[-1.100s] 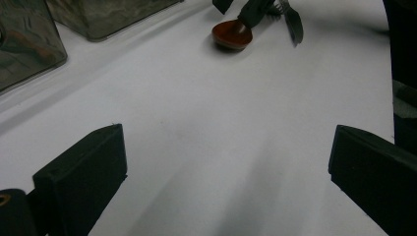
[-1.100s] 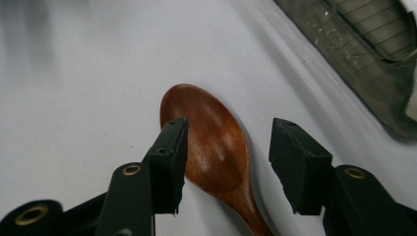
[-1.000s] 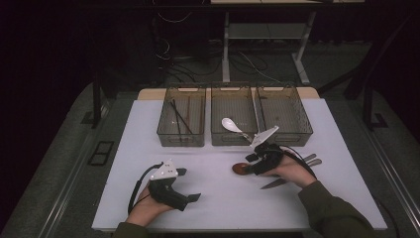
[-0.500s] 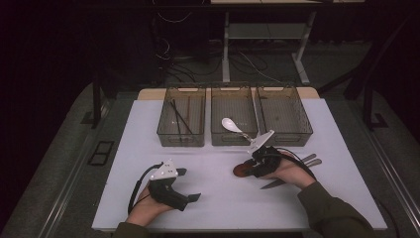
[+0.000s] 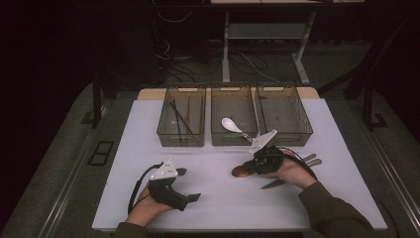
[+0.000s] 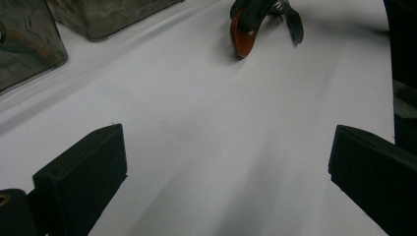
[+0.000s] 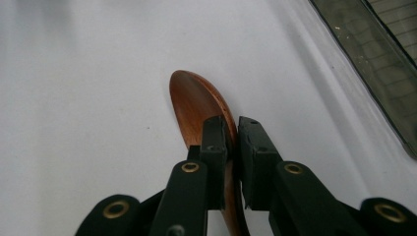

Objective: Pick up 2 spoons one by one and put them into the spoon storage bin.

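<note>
Fingers (image 7: 215, 147) of your right gripper (image 7: 232, 129) have just been closing and now pinch the brown wooden spoon (image 7: 194, 103) on its edge, near the bowl. Your spoon lies on the white table (image 5: 218, 198), near the middle, in front of the three bins (image 5: 235, 119). Your left gripper (image 6: 223, 162) rests at the near left with jaws wide apart, holding nothing.

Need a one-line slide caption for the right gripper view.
Right gripper shut on a brown wooden spoon lying on the white table, jaws having just closed.
</note>
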`<move>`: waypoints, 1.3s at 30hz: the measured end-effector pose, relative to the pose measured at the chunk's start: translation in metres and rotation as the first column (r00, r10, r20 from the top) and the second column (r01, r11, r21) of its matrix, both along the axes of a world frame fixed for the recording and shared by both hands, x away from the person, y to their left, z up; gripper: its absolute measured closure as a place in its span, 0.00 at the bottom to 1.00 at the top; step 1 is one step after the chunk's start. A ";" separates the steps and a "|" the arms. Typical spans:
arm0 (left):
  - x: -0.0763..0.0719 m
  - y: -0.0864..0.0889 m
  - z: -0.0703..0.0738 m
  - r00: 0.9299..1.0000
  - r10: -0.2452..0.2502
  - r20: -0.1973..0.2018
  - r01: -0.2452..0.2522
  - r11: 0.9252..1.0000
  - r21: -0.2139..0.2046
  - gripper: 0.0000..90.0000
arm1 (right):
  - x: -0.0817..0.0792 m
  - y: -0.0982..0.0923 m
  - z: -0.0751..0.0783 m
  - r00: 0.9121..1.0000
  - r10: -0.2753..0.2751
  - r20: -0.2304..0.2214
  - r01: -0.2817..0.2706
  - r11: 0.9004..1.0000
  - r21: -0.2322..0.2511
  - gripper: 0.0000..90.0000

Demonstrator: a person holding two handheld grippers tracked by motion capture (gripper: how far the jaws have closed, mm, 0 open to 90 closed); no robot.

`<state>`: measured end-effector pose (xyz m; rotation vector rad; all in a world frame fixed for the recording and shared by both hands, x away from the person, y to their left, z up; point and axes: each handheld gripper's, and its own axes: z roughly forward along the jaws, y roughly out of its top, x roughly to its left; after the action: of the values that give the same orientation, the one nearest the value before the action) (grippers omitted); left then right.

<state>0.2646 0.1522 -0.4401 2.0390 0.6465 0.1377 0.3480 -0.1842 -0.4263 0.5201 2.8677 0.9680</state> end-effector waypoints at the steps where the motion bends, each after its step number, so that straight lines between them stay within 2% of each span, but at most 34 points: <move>1: 0.000 0.000 0.000 1.000 0.000 0.000 0.000 1.000 0.000 0.00 | 0.000 0.000 0.000 1.000 0.005 0.006 -0.005 1.000 0.004 0.92; 12: 0.000 0.000 0.000 1.000 0.000 0.001 0.000 1.000 -0.003 0.00 | 0.001 -0.004 0.006 0.998 -0.021 0.052 0.019 0.999 0.036 0.94; 15: 0.000 0.000 0.000 1.000 0.000 0.001 0.000 1.000 -0.004 0.00 | -0.001 -0.005 0.010 0.998 -0.051 0.045 0.049 0.997 0.052 0.94; 17: 0.000 0.000 0.000 1.000 -0.001 0.001 0.001 1.000 -0.003 0.00 | 0.000 -0.008 0.012 0.996 -0.057 0.064 0.054 0.997 0.051 0.94; 18: 0.000 0.000 0.000 1.000 -0.001 0.001 0.001 1.000 -0.004 0.00 | -0.001 -0.008 0.013 0.996 -0.067 0.052 0.064 0.996 0.064 0.94; 24: 0.000 0.000 0.000 1.000 -0.001 0.001 0.001 1.000 -0.005 0.00 | 0.000 -0.016 0.020 0.992 -0.109 0.064 0.103 0.991 0.087 0.94; 29: 0.000 0.000 0.000 1.000 -0.001 0.002 0.001 1.000 -0.005 0.00 | 0.002 -0.022 0.028 0.985 -0.156 0.067 0.148 0.982 0.114 0.94; 39: 0.000 0.000 0.000 1.000 0.000 0.001 0.000 1.000 -0.003 0.00 | 0.010 -0.034 0.045 0.966 -0.242 0.089 0.222 0.957 0.187 0.94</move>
<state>0.2647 0.1523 -0.4401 2.0359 0.6461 0.1382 0.3581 -0.2183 -0.3810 0.7718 2.5652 1.1727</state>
